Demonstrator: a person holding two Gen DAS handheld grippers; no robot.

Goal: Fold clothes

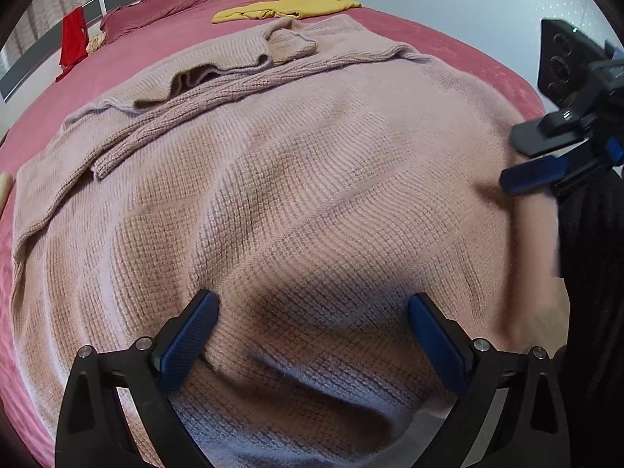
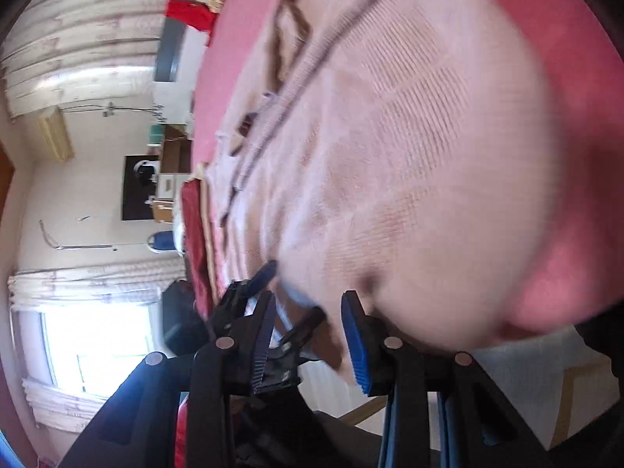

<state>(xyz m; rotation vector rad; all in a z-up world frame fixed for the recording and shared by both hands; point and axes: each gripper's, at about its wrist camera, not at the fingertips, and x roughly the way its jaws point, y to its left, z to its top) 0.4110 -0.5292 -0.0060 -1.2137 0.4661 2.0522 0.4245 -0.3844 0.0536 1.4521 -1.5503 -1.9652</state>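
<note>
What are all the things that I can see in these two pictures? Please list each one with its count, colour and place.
knit sweater: one, dusty pink, spread flat over most of the bed, one sleeve folded across it
bed cover: one, rose red, under the sweater
yellow garment: one, mustard yellow, far end of the bed
pillow: one, rose red, by the headboard
red cloth: one, bright red, hanging on the headboard
headboard: one, grey, far left edge of the bed
curtains: pale, beside the bed in the right wrist view
window: one, bright, under the curtains
left gripper: one, black with blue pads, jaws open above the sweater
right gripper: one, black with blue pads, jaws apart at the sweater's near edge; picture blurred
</note>
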